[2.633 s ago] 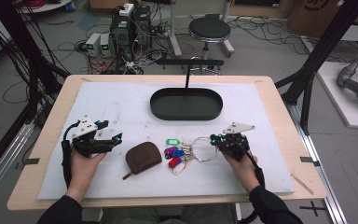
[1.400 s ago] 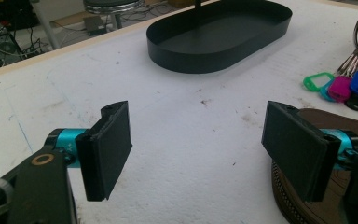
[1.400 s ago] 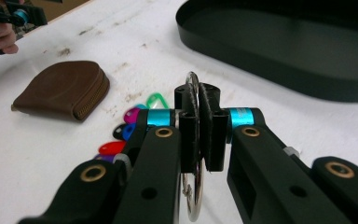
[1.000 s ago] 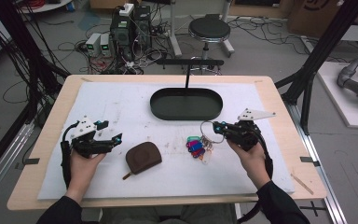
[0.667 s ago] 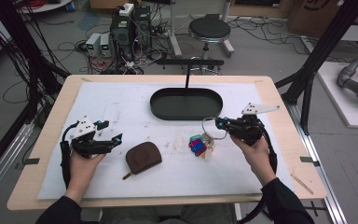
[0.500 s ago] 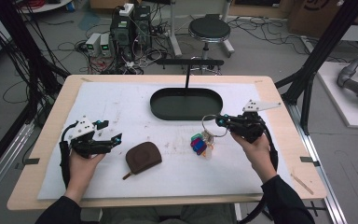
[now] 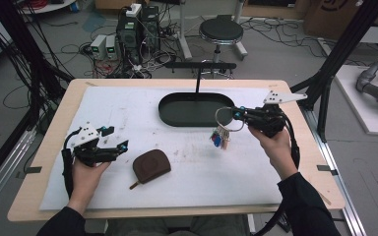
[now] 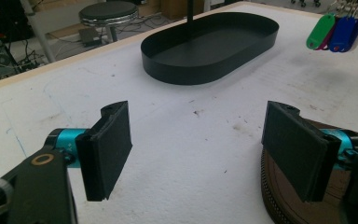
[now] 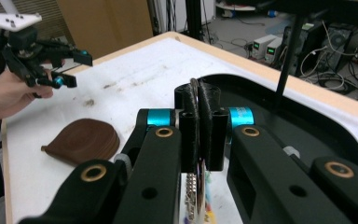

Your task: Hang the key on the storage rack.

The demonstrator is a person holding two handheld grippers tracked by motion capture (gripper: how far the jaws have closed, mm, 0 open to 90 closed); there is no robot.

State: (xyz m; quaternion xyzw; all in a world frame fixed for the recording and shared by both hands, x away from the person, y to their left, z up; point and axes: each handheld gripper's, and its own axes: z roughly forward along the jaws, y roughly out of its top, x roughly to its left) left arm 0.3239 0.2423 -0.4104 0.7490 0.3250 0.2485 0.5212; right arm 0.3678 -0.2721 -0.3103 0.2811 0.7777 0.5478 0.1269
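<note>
One bunch of keys point(image 7: 220, 136) is seen from the high view hanging by its ring from the clenched right gripper point(image 7: 237, 114), just beside the black tray point(image 7: 170, 112), and could swing against that rim. Between the released left gripper point(image 8: 200, 154) jaws nothing is held, with the brown pouch point(image 8: 289, 196) near the tray. Along the right gripper point(image 9: 199, 109) jaws only the thin ring is pinched, so it could slip free short of the tray point(image 9: 335, 140).

light: dim, even | shadows: soft | focus: slightly soft (high view)
</note>
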